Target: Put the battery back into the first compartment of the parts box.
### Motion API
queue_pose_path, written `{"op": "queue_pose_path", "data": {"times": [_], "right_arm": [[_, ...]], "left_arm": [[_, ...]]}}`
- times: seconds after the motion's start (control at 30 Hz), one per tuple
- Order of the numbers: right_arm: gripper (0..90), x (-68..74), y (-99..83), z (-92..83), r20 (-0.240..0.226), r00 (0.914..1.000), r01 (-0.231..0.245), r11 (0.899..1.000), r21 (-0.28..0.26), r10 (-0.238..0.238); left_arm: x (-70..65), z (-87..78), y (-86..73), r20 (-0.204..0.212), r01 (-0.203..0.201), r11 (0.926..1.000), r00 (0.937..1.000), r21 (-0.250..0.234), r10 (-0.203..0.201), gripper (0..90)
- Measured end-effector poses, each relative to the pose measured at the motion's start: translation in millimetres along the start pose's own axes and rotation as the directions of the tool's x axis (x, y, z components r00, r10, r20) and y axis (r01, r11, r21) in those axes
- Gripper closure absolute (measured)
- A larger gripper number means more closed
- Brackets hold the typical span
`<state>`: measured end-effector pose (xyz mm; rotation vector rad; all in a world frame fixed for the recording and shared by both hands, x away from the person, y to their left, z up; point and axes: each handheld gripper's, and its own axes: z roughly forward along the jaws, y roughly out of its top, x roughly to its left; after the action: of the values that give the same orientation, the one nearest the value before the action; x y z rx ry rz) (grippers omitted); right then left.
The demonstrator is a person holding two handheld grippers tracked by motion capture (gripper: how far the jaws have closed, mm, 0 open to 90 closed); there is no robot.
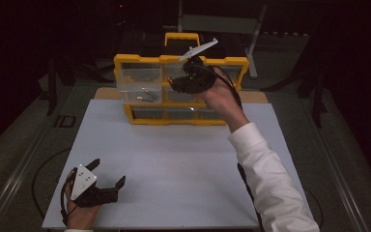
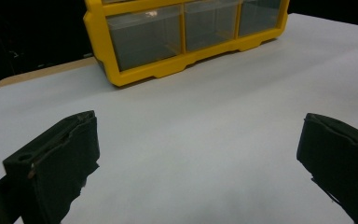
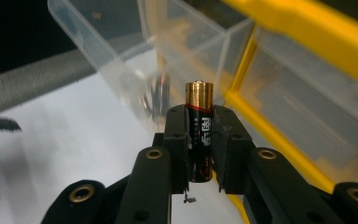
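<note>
My right gripper [image 1: 176,85] is raised in front of the yellow organizer [image 1: 140,60], level with its upper drawers. In the right gripper view, the right gripper [image 3: 199,140] is shut on a black and gold battery [image 3: 199,98], which stands upright between the pads. A clear drawer [image 3: 121,51] is pulled out just beyond it, and small items [image 1: 149,95] lie in that drawer [image 1: 137,82]. My left gripper [image 1: 108,172] rests near the table's front left corner. Its jaws stand wide apart with nothing between them, and in the left gripper view the left gripper [image 2: 198,158] faces the organizer [image 2: 121,74].
The white table [image 1: 174,169] stretches between the organizer and the front edge. A tan board [image 1: 106,93] shows under the table's back edge. A metal frame [image 1: 251,34] stands behind the organizer. A black cable [image 1: 43,169] loops on the floor at left.
</note>
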<state>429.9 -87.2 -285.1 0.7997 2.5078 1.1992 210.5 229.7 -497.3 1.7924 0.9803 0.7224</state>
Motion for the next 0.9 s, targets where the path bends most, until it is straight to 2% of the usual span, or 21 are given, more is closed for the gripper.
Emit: {"op": "queue_pose_path", "data": {"times": [0.4, 0.47, 0.63, 0.9], "right_arm": [[76.8, 4.4, 36.8, 0.5, 0.021, 0.9997, -0.014, 0.998, -0.057, 0.015], [76.8, 5.2, 41.0, 0.6, 0.023, 0.9996, -0.016, 0.997, -0.077, 0.018], [76.7, 8.7, 49.9, 5.3, 0.022, 0.9993, -0.027, 0.996, -0.088, 0.029], [76.1, 13.9, 60.2, 18.2, -0.006, 0.9985, -0.055, 0.994, -0.096, 0.055]], "left_arm": [[1.1, -1.8, 0.2, -0.001, 0.005, 0.9999, 1.0, -0.01, -0.006, 0.0], [2.2, -2.2, -0.1, -0.003, 0.007, 0.9999, 1.0, -0.011, -0.007, 0.0], [1.5, -2.2, 0.2, 0.0, 0.005, 0.9999, 1.0, -0.01, -0.005, 0.0], [2.4, -3.0, 0.2, -0.004, 0.01, 0.9999, 0.9999, -0.014, -0.01, 0.0]]}}
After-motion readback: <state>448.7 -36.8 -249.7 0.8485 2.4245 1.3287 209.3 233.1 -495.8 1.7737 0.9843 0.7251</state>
